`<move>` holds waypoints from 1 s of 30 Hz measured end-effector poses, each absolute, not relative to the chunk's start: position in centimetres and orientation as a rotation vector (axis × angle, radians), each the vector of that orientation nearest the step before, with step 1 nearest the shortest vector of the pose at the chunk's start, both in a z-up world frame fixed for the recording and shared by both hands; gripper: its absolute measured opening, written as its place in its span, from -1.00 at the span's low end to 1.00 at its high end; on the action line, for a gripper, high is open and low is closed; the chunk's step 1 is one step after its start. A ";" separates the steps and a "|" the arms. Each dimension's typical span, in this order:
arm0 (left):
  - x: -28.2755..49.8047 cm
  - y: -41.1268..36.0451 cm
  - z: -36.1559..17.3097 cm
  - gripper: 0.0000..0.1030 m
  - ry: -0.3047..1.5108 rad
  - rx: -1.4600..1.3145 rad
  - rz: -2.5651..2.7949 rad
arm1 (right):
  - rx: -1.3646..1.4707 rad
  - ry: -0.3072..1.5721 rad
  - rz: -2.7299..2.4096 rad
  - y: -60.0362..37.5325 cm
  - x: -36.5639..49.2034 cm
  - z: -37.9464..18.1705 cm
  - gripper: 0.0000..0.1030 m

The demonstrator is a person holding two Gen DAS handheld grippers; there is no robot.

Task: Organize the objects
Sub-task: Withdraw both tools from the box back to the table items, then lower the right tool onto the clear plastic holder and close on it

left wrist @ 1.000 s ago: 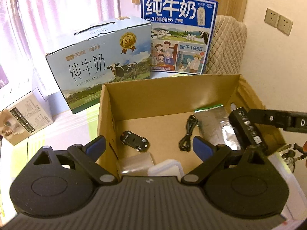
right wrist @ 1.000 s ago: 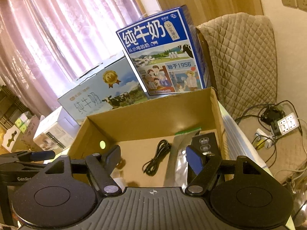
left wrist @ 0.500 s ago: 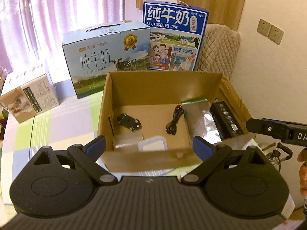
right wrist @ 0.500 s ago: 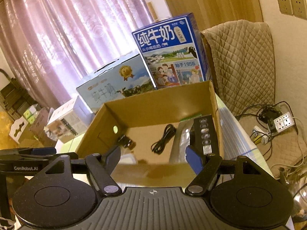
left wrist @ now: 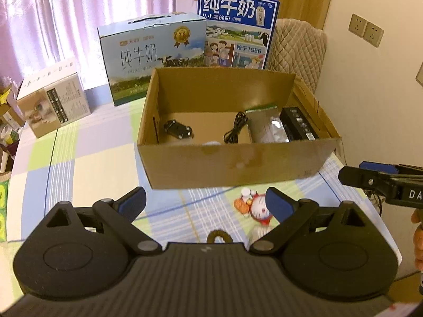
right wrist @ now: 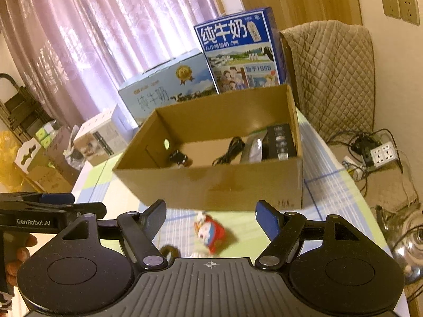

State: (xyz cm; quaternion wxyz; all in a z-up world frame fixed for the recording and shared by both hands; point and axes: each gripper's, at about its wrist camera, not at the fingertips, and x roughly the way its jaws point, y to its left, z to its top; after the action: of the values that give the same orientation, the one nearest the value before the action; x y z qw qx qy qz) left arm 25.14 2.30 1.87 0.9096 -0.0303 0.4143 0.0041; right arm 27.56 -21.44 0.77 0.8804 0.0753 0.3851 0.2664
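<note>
Only the right view shows the white power strip [right wrist: 383, 154]. Both grippers, left gripper [left wrist: 205, 203] and right gripper [right wrist: 210, 214], gape empty before the matte cardboard box [left wrist: 232, 162].

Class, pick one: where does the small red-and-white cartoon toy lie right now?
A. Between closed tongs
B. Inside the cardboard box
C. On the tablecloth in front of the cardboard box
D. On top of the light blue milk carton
C: the cartoon toy lies on the checked tablecloth, outside the near wall of the cardboard box.

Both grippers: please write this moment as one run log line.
left gripper: open, empty | right gripper: open, empty | toy figure: on tablecloth, outside cardboard box
</note>
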 end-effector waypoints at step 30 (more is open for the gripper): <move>19.1 1.1 -3.5 0.86 0.996 -0.097 0.000 | -0.011 0.921 0.552 -21.1 21.3 -5.2 0.39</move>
State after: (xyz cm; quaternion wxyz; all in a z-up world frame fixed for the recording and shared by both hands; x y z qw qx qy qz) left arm 19.09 1.06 -3.46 0.8774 -0.0465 0.4774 0.0002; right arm 21.25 -21.08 -5.20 0.8594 -0.0051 0.4386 0.2628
